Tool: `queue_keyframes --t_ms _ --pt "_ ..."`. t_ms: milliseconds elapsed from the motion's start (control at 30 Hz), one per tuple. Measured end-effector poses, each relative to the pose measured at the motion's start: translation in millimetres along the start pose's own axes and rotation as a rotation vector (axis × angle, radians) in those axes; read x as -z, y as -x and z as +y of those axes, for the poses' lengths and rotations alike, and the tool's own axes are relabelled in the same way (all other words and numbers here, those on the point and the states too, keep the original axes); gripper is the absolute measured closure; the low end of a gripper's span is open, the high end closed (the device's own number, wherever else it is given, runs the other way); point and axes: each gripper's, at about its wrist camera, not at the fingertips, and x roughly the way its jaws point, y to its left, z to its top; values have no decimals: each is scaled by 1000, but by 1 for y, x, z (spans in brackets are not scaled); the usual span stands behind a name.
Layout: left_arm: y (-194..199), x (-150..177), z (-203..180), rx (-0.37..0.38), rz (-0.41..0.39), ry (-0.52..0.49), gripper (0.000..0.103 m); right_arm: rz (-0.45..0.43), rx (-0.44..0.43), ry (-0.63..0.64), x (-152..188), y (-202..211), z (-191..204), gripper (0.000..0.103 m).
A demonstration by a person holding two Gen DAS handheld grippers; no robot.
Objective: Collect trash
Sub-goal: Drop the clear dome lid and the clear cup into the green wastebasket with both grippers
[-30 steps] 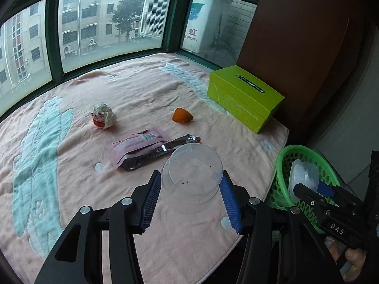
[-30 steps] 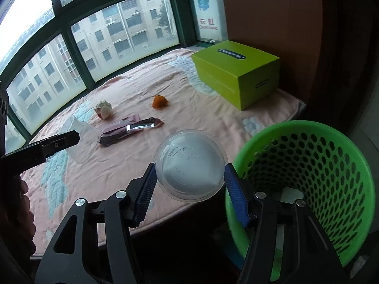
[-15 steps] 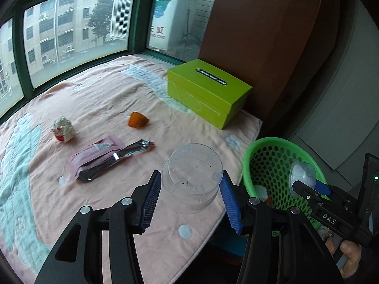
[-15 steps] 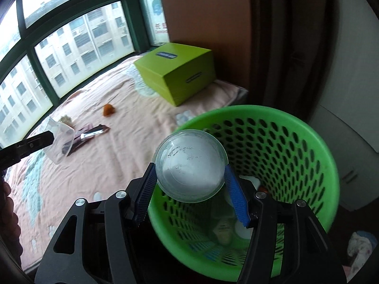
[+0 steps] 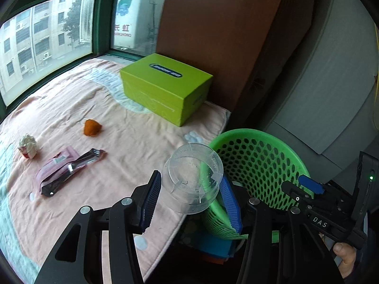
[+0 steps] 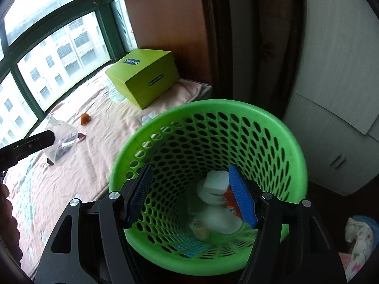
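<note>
My left gripper (image 5: 189,198) is shut on a clear plastic cup (image 5: 192,179) and holds it at the blanket's edge, beside the green basket (image 5: 272,142). My right gripper (image 6: 191,194) is open and empty above the mouth of the green basket (image 6: 293,146). A blurred white cup (image 6: 213,217) lies inside the basket with other white and orange trash. On the pink blanket lie an orange peel (image 5: 92,127), a pink and dark wrapper (image 5: 64,170) and a crumpled white wrapper (image 5: 28,145).
A lime green box (image 5: 165,87) stands at the blanket's far right corner by a brown panel (image 5: 213,35). Windows run along the back. A grey cabinet (image 6: 336,94) stands behind the basket. A bundle of cloth (image 6: 360,234) lies on the floor at right.
My right gripper has opened and the white cup has dropped into the basket. My left gripper has carried the clear cup right, towards the basket.
</note>
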Motion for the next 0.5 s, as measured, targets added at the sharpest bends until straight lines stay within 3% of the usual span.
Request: queue_keyframes --t_ms 500 --pt "-41 0 -52 90 85 -62 53 -56 32 -55 4 21 -27 27"
